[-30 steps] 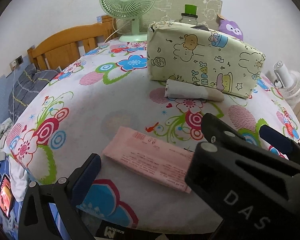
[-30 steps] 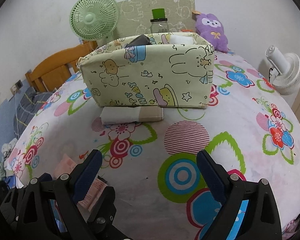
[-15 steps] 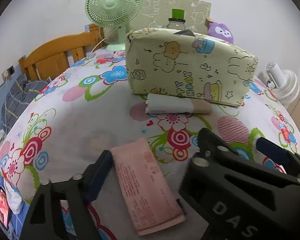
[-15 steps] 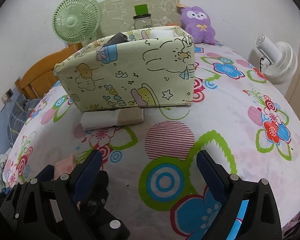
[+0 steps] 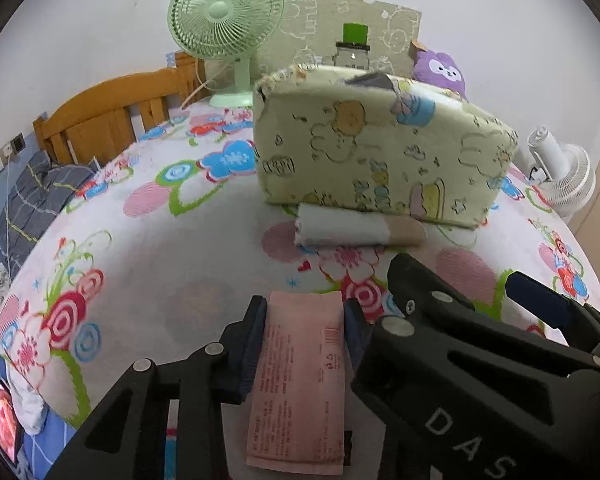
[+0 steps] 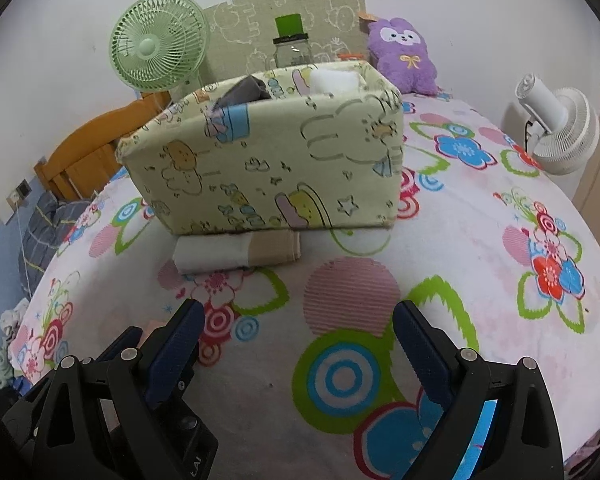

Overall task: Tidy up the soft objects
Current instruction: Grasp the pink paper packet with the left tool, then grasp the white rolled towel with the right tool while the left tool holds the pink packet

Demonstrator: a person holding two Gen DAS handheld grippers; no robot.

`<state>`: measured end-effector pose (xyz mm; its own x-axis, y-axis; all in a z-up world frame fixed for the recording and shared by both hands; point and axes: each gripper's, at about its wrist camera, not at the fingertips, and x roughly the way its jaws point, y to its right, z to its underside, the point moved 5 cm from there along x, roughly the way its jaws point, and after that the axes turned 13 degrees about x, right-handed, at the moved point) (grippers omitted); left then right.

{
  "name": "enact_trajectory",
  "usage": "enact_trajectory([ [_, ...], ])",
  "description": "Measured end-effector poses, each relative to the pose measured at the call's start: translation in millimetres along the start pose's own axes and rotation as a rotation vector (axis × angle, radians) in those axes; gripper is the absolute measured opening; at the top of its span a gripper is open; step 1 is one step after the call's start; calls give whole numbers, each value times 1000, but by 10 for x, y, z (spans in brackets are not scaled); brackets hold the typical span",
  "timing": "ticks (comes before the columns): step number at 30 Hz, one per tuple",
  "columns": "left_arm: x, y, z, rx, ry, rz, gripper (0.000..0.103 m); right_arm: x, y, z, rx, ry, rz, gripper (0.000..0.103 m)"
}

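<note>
The fabric box [image 6: 268,160] already holds some soft things, the left tongs [image 5: 304,320] are closing around the pink pack [image 5: 300,384], the right tongs [image 6: 296,336] are open and empty, and the rolled cloth [image 6: 236,250] at the box's 6 o'clock still waits on the bed [image 6: 480,240].

Scene evenly lit by soft, diffuse light; no glare seen. Faint shadow cast in front of fabric box [image 6: 268,168]. Straight lines bent by fisheye (black vignette at corners). Slight blur noted on box in left wrist view.
</note>
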<state>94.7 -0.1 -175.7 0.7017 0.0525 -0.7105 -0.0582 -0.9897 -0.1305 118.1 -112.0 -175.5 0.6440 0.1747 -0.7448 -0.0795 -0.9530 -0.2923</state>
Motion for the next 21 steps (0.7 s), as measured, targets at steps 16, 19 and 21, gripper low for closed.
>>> enact_trajectory([
  [16,239,-394,-268,16,-8,1,40,223,-293,-215,-27,1,6,94],
  [19,291,-443,-309,25,-12,-6,40,302,-325,-252,-18,-17,2,90],
  [21,328,-452,-320,39,-18,-1,40,358,-356,-272,-22,-29,2,87],
])
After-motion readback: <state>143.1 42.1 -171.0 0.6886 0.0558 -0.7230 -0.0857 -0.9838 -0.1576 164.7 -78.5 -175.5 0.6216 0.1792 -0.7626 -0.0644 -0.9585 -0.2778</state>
